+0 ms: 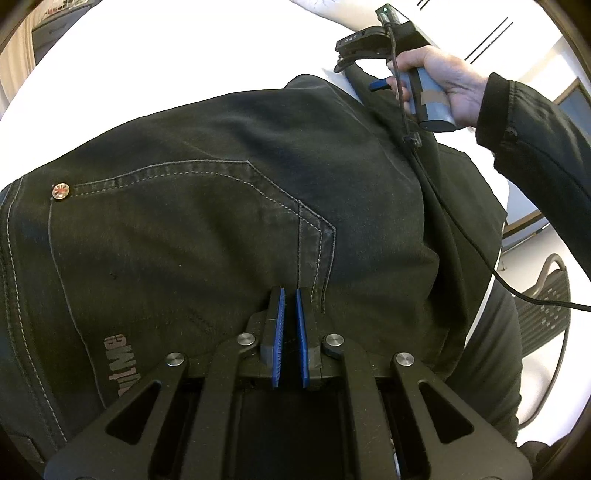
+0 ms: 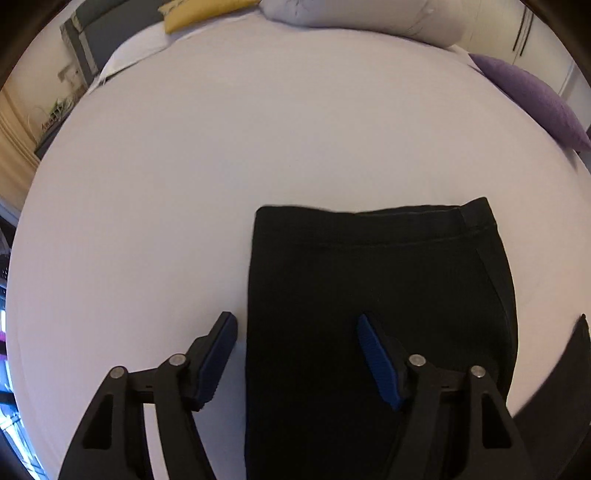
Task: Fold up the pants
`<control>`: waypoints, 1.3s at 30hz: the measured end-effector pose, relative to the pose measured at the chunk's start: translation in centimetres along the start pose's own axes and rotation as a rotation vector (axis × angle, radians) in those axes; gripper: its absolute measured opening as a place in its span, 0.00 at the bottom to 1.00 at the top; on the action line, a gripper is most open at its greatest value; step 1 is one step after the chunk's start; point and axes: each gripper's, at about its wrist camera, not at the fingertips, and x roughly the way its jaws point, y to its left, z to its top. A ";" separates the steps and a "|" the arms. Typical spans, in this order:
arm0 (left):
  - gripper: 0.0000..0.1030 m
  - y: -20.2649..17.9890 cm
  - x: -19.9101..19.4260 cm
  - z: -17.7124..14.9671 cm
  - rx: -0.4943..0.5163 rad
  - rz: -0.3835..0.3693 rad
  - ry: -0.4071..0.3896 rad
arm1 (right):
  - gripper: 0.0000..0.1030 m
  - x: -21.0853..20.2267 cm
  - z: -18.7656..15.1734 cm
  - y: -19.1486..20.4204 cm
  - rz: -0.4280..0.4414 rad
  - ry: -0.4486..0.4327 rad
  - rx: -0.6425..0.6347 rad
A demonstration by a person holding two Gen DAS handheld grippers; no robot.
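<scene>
Dark denim pants [image 1: 221, 206] lie on a white bed, back pocket and a metal rivet [image 1: 60, 191] facing up. My left gripper [image 1: 290, 295] hovers close over the seat seam, its blue pads nearly together with a narrow empty gap. In the left wrist view my right gripper [image 1: 364, 79], held by a hand, is at the far end of the pants. In the right wrist view the right gripper [image 2: 295, 325] is open wide, straddling the left edge of the leg end [image 2: 369, 266]; the hem [image 2: 476, 218] lies flat.
White bed sheet [image 2: 184, 166] spreads around the pants. A yellow pillow [image 2: 199, 13], a grey pillow [image 2: 351, 16] and a purple cushion [image 2: 535, 99] lie at the far edge. A cable [image 1: 461, 236] trails from the right gripper. A chair [image 1: 543, 314] stands beside the bed.
</scene>
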 end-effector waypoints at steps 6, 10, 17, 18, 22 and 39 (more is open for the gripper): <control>0.06 -1.0 0.1 -0.2 0.025 0.024 0.003 | 0.05 -3.5 -0.1 -4.4 0.117 -0.076 0.085; 0.06 -1.7 0.4 -0.2 0.032 0.032 0.007 | 0.05 -8.1 -1.8 -10.6 0.207 -0.189 0.199; 0.06 -2.5 0.7 0.2 0.043 0.045 0.015 | 0.05 -15.6 -10.6 -26.4 0.324 -0.381 0.508; 0.06 -2.6 0.7 0.2 0.042 0.048 0.016 | 0.05 -15.8 -12.7 -29.2 0.332 -0.391 0.578; 0.06 -3.3 0.9 0.5 0.050 0.072 0.022 | 0.08 -13.0 -18.4 -36.1 0.354 -0.339 0.771; 0.06 -5.6 1.8 0.7 0.069 0.136 0.033 | 0.44 -9.3 -21.3 -37.5 0.530 -0.330 0.990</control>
